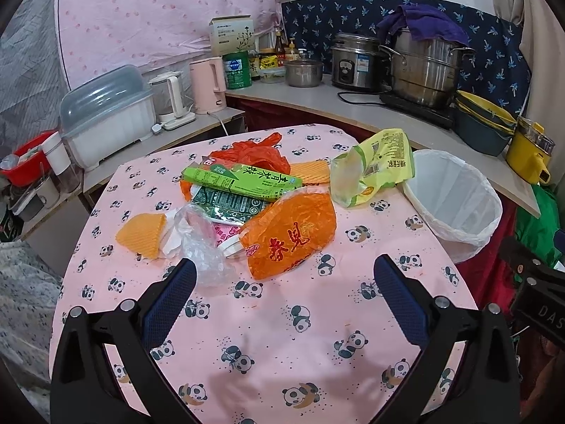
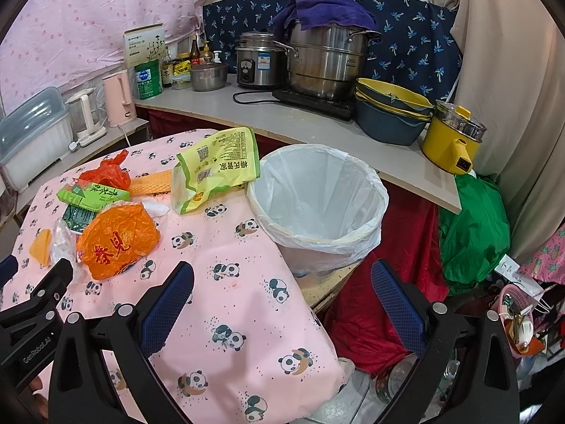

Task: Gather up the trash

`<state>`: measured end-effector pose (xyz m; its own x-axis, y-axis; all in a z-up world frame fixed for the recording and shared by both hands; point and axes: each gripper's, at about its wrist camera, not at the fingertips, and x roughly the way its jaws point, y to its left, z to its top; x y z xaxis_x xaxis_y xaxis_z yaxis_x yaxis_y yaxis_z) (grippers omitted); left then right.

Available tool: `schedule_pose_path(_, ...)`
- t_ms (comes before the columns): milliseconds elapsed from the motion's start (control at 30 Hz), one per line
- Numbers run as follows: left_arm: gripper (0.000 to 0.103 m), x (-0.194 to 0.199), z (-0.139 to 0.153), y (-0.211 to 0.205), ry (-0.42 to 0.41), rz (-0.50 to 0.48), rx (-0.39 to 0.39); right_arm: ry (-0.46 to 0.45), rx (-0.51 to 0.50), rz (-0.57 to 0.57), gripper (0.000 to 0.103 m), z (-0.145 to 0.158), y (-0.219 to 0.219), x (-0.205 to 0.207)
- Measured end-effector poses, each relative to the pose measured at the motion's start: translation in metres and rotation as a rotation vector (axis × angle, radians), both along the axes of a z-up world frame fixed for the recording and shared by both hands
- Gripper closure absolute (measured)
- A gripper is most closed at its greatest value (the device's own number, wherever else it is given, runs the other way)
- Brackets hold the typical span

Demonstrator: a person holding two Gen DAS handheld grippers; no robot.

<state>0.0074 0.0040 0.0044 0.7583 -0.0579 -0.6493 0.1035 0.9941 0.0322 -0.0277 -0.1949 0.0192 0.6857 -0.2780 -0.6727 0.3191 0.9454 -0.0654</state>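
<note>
A heap of trash lies on the pink panda tablecloth (image 1: 275, 318): an orange plastic bag (image 1: 291, 233) (image 2: 118, 238), a green carton (image 1: 242, 178) (image 2: 92, 194), a yellow-green snack bag (image 1: 374, 166) (image 2: 215, 166), clear plastic wrap (image 1: 204, 251), a red bag (image 1: 254, 153) and orange wafer-like pieces (image 1: 141, 235). A bin lined with a white bag (image 1: 453, 199) (image 2: 319, 205) stands at the table's right edge. My left gripper (image 1: 284, 270) hovers open just in front of the orange bag. My right gripper (image 2: 282, 275) is open over the table's right corner, near the bin.
A counter (image 2: 317, 130) behind holds steel pots, a rice cooker (image 2: 259, 60), stacked basins and a yellow pot (image 2: 453, 137). Kettles and a dish box (image 1: 106, 120) stand on the left shelf. Red and green cloths (image 2: 473, 226) hang below the counter at right.
</note>
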Motion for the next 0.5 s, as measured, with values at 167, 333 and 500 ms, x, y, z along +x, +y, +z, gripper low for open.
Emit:
schedule_pose_path(167,0.007,-0.0011,0.0002,-0.0016,-0.004,-0.002,-0.004,-0.003,0.005,-0.003,0.007,-0.0011,-0.0008,0.0036)
schedule_pose_path(333,0.007,-0.0005,-0.0013,-0.0032,0.011,-0.005,-0.002,-0.003,0.002,0.001,0.007,-0.0012,0.0005,0.0056)
schedule_pose_path(500,0.007,-0.0018,-0.0026,-0.0017,0.008,0.006,-0.010,-0.003,0.000,0.005,0.007,-0.0014,0.0036,0.0057)
